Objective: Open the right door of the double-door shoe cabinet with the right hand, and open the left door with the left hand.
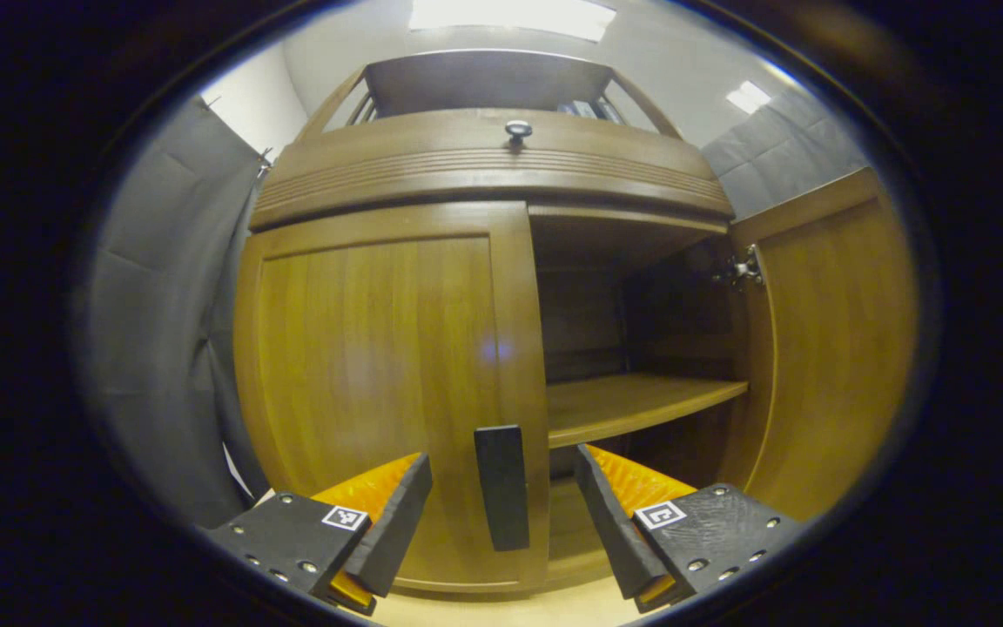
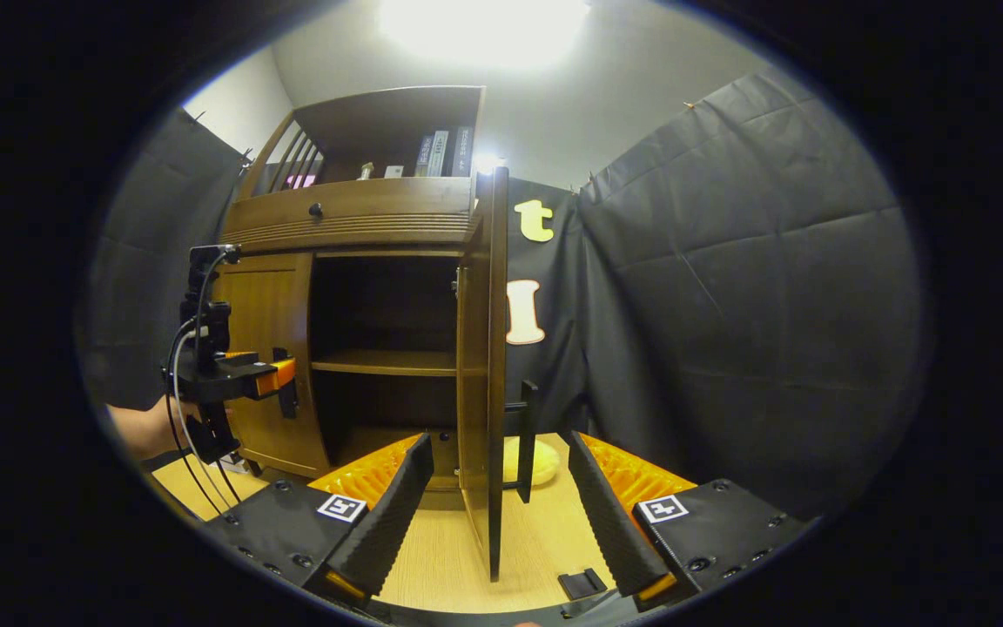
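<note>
The wooden shoe cabinet (image 1: 484, 174) stands against the booth's dark cloth wall, and its right half is open to view: the compartment holds one inner shelf (image 1: 632, 405) across its middle, and nothing can be made out lying on that shelf or on the dim floor of the compartment below it. Above the doors runs a ribbed drawer front with a small round knob (image 1: 518, 131), and on top of the cabinet sits an open rack in which a few books (image 2: 440, 153) stand upright. The right door (image 2: 482, 366) is swung out wide, seen edge-on in the right gripper view, with a dark vertical handle (image 2: 525, 440) on its outer face and a metal hinge (image 1: 743, 268) at its top inner corner. The left door (image 1: 380, 392) lies shut and flat in its frame, a warm brown panel with a raised border, carrying its own dark upright handle (image 1: 501, 488) near the inner edge. The left hand-held gripper (image 1: 501, 514) sits close in front of that handle with its jaws spread wide, one finger on each side of it and neither touching. The right hand-held gripper (image 2: 497, 505) is likewise spread wide and grips nothing, the open door's edge standing between its fingers, apart from both. The floor (image 2: 536, 540) below is pale wood.
</note>
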`<state>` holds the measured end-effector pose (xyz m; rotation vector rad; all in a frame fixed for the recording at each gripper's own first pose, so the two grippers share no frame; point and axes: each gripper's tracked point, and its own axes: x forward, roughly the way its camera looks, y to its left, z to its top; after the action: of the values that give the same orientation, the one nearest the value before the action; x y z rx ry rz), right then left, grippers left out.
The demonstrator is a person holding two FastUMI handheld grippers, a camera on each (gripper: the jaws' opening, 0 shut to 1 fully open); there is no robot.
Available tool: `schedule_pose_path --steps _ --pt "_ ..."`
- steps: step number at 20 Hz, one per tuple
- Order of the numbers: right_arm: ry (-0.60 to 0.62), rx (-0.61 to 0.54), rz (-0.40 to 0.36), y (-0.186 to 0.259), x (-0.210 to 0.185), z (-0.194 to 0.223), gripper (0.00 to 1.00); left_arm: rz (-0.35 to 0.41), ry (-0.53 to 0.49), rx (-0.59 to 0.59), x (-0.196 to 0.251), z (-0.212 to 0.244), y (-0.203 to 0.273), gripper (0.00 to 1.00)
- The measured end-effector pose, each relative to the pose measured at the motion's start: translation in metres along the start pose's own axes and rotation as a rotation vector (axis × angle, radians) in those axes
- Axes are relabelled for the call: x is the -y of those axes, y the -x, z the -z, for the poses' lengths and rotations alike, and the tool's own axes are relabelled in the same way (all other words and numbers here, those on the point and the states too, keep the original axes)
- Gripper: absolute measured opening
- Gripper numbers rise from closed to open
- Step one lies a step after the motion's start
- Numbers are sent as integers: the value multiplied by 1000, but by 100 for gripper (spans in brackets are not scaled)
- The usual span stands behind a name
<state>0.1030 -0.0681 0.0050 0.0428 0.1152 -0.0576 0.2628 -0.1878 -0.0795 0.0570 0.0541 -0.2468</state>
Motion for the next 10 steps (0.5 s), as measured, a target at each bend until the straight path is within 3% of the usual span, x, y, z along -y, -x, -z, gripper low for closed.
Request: schedule_pose_path --steps 5,10 --pt "0 -18 -9 -7 -6 6 97 14 -14 -54 -3 24 -20 95" --pt "20 -21 -41 -15 -18 5 98 20 6 -86 -1 36 -33 54"
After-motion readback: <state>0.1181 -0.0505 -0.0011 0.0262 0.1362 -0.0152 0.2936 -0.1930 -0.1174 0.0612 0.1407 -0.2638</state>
